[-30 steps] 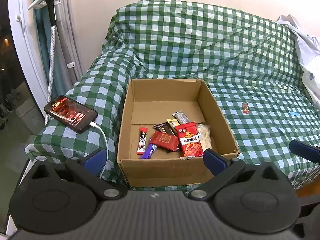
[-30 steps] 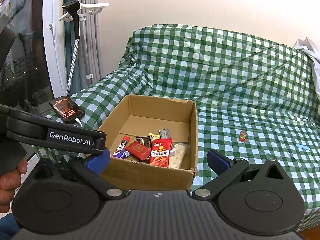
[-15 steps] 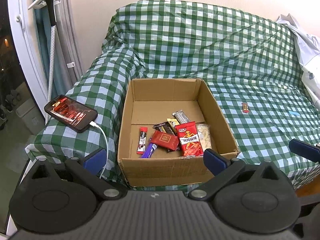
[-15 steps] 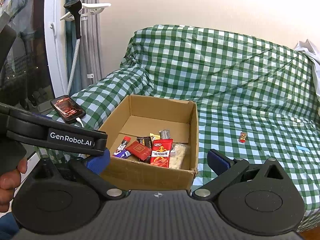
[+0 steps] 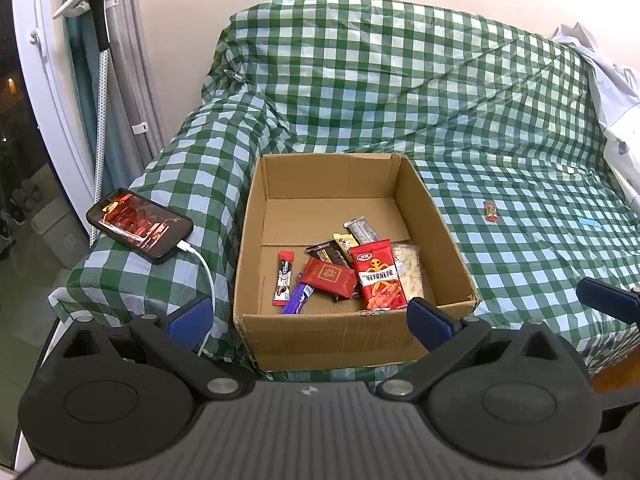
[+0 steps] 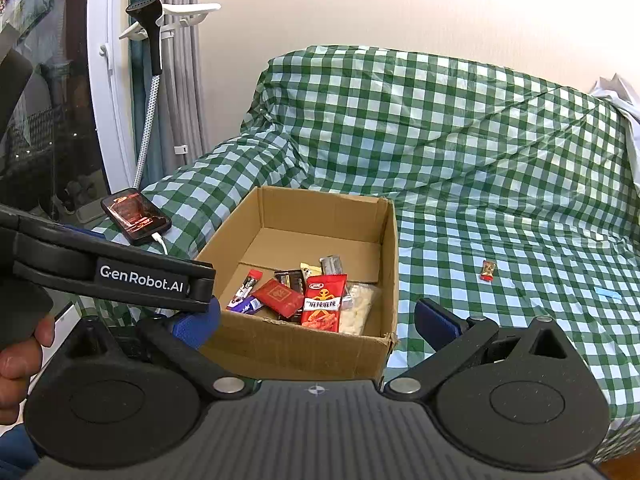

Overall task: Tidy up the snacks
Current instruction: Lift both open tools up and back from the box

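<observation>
**One stray snack left outside the box**

One small red-and-brown wrapped snack lies alone on the green checked bedcover, well apart from the cardboard box and to its right. Everything else appears gathered already, so the task looks close to done, and the step in hand seems to be the reach for this last piece.

Both grippers hang back from the bed, near the box's front wall. The left gripper has its jaws spread wide with nothing between them; the right gripper is likewise wide apart and empty. In the right wrist view the snack sits ahead and to the right of the box's near corner, so the right gripper looks the better placed. The next move would call for carrying it forward over the cover, lowering the fingers either side of the flat wrapper, and closing low enough to catch it without bunching the cloth.

Inside the box, the contents crowd the near half; the far half of the floor is bare. A tall red snack packet with printed characters lies over a clear bag of pale pieces. Beside it sits a flat red pouch, then a purple wrapper and a slim red-and-white stick sachet at the left. Behind are a dark wrapped bar, a yellowish one and a silver one.

A phone, screen lit and on a white cable, rests on the bed's left corner, clear of the box.
</observation>
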A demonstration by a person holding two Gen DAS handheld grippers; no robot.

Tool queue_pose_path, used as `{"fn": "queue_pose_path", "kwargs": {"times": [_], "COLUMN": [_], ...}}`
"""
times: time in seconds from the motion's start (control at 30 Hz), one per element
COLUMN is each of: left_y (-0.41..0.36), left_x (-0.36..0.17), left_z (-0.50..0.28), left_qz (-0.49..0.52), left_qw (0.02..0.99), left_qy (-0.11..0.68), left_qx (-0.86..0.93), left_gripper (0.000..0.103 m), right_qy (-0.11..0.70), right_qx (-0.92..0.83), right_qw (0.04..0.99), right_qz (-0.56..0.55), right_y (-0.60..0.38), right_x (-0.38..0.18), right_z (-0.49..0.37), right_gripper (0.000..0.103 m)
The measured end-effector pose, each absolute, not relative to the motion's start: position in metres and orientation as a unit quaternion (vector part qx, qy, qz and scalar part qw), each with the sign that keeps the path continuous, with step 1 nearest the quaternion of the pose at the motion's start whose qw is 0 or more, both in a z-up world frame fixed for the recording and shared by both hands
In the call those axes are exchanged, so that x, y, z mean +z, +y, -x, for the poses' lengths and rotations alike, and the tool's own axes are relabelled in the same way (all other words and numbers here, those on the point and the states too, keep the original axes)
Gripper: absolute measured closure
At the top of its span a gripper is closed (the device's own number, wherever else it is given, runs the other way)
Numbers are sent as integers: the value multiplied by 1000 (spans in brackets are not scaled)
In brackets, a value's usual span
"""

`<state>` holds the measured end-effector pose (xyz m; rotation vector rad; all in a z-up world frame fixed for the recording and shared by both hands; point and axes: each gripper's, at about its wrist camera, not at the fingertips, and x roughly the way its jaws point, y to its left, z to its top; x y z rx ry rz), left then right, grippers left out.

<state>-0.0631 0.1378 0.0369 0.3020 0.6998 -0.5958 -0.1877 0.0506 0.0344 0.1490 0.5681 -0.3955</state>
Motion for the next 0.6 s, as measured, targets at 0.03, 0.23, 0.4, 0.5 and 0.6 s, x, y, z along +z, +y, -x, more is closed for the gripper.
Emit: {"fn": "queue_pose_path", "kwargs": {"times": [0.03, 0.23, 0.4, 0.5, 0.6], "left_y": [137, 137, 137, 136, 134], "left_x": [37, 35, 32, 30, 28], "left_z": [62, 63, 60, 58, 56], "left_qz": [-145, -146, -148, -150, -152], "left_qw": [885, 885, 883, 882, 880], "left_qy": [337, 338, 341, 343, 346], "left_qx": [-287, -286, -287, -287, -287], "left_gripper": [0, 0, 0, 0, 0], "right_qy": [278, 279, 282, 285, 288], "right_qx": [-194, -193, -192, -191, -190], "right_qw": [938, 938, 937, 936, 935], "right_qz": [-73, -74, -77, -79, -81], "right_y": [50, 50, 48, 47, 46], "right_x": [35, 33, 29, 28, 27], "right_z": [187, 188, 186, 185, 185], "right_gripper": [1, 1, 1, 1, 1]}}
